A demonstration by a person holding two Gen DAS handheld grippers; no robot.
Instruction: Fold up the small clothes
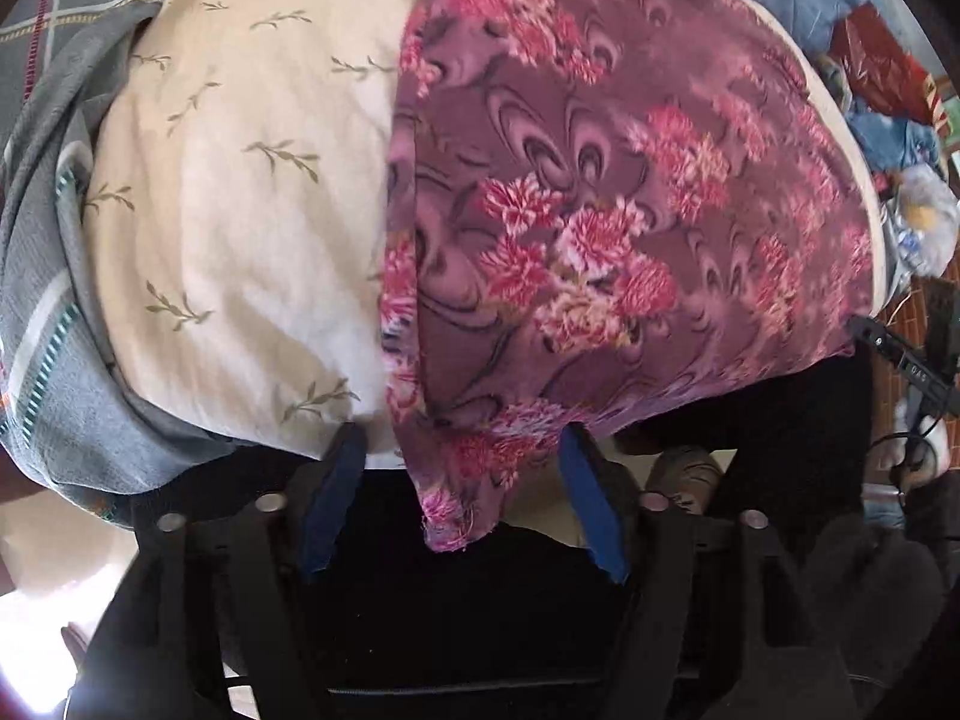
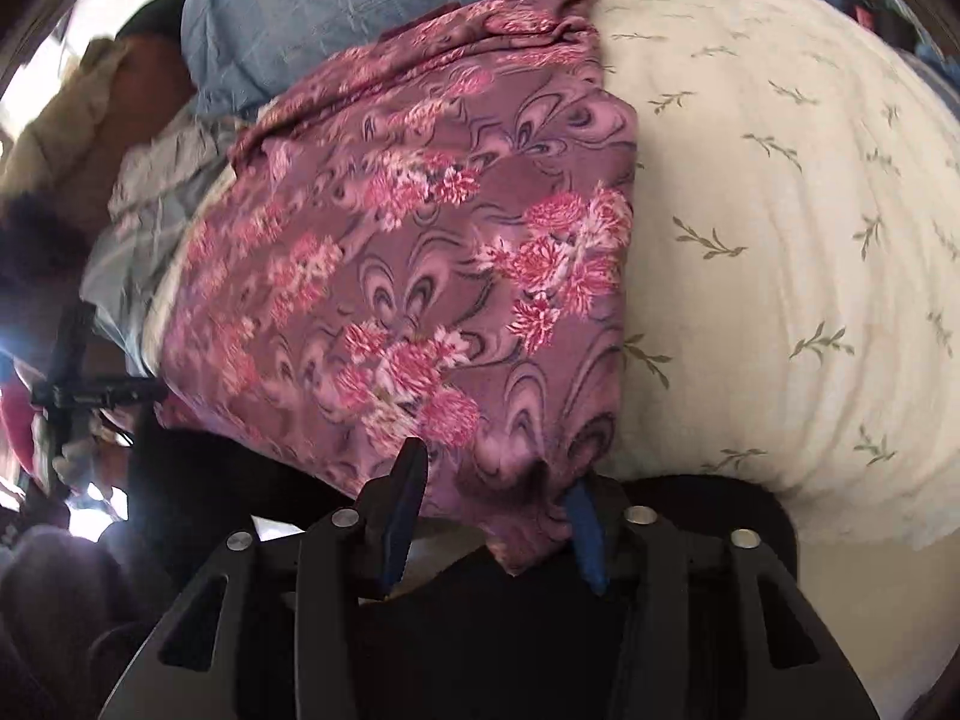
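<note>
A purple garment with pink flowers (image 1: pixel 600 228) lies spread on a cream sheet with leaf sprigs (image 1: pixel 240 180). My left gripper (image 1: pixel 462 450) is open at the garment's near left corner, and a loose tip of cloth hangs between its blue pads (image 1: pixel 585 480). In the right wrist view the same garment (image 2: pixel 408 276) lies on the cream sheet (image 2: pixel 780 240). My right gripper (image 2: pixel 498 480) is open around the near right corner, which droops between its blue pads (image 2: pixel 402 498) without being pinched.
A grey checked blanket (image 1: pixel 42 240) lies left of the sheet. A blue checked cloth (image 2: pixel 360 6) lies beyond the garment. Cluttered items (image 1: pixel 888 90) and a black stand (image 2: pixel 72 384) sit beside the bed. The bed's near edge runs under both grippers.
</note>
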